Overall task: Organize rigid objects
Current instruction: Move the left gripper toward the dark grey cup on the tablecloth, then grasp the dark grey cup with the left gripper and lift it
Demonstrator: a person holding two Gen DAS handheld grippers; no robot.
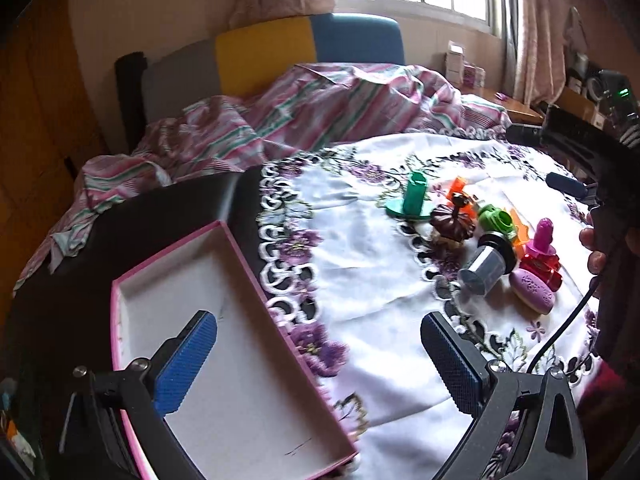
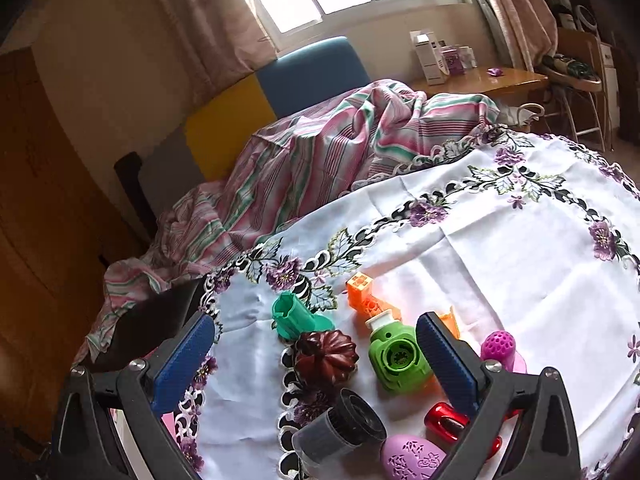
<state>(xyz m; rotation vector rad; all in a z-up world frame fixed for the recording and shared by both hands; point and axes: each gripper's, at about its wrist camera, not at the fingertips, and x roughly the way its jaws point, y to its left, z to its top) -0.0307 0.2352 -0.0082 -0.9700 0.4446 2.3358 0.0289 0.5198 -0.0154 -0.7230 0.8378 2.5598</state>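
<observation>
Several small toys lie in a cluster on the white embroidered tablecloth [image 1: 360, 264]: a teal piece [image 1: 412, 196], a brown pumpkin shape [image 1: 452, 226], a green piece [image 1: 496, 220], an orange piece [image 1: 460, 188], a grey and black cylinder [image 1: 486, 266], a purple oval [image 1: 532, 290] and a magenta and red piece [image 1: 542, 248]. An open pink box [image 1: 224, 344], empty, lies at the table's left edge. My left gripper [image 1: 316, 360] is open, its left finger over the box. My right gripper [image 2: 316, 356] is open above the cluster, over the pumpkin [image 2: 324, 356] and the green piece [image 2: 396, 360].
A bed with a striped pink and green quilt [image 1: 280, 120] lies behind the table, with a yellow and blue headboard [image 1: 308, 48]. A wooden side table [image 2: 480, 80] with small boxes stands by the window. The person's hand on the right gripper shows at the right edge [image 1: 600, 248].
</observation>
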